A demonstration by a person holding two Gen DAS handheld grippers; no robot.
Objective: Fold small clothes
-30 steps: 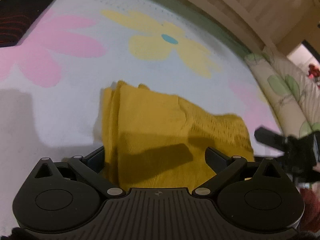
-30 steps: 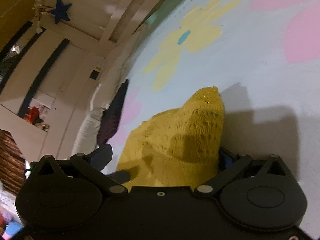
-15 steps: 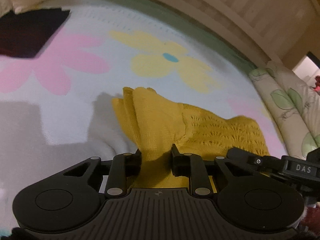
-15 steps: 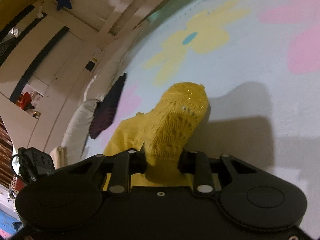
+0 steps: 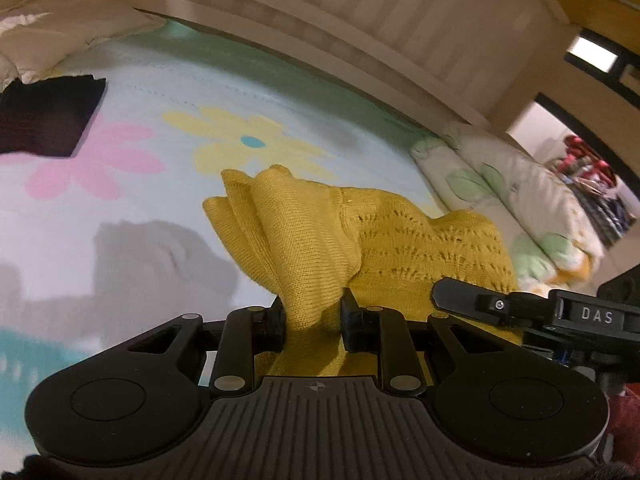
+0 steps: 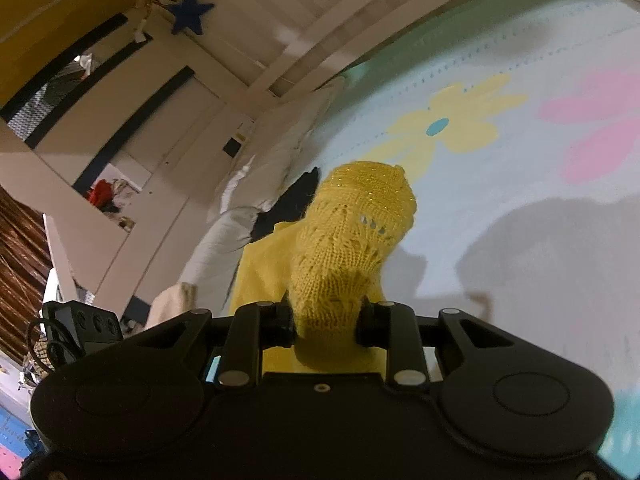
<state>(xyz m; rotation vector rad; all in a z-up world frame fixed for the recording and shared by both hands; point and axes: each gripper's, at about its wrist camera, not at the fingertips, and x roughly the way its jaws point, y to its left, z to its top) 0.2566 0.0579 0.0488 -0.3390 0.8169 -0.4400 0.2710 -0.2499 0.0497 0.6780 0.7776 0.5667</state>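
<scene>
In the left wrist view, the left gripper (image 5: 313,322) pinched a bunched fold of the mustard-yellow knitted garment (image 5: 360,240), lifted over the flowered pale-blue bedspread (image 5: 160,92); a folded dark cloth (image 5: 48,120) lay near its far left edge. In the right wrist view, the right gripper (image 6: 326,326) pinched the garment's (image 6: 352,232) lacy end.

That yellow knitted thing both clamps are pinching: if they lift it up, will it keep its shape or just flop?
It will probably flop. The yellow knit garment already bunches into soft folds where the left gripper pinches it, and it sags between there and the right gripper. The open lacy stitch suggests it is light and stretchy, so it may pull longer when lifted. The rough knit seems unlikely to slip.
</scene>
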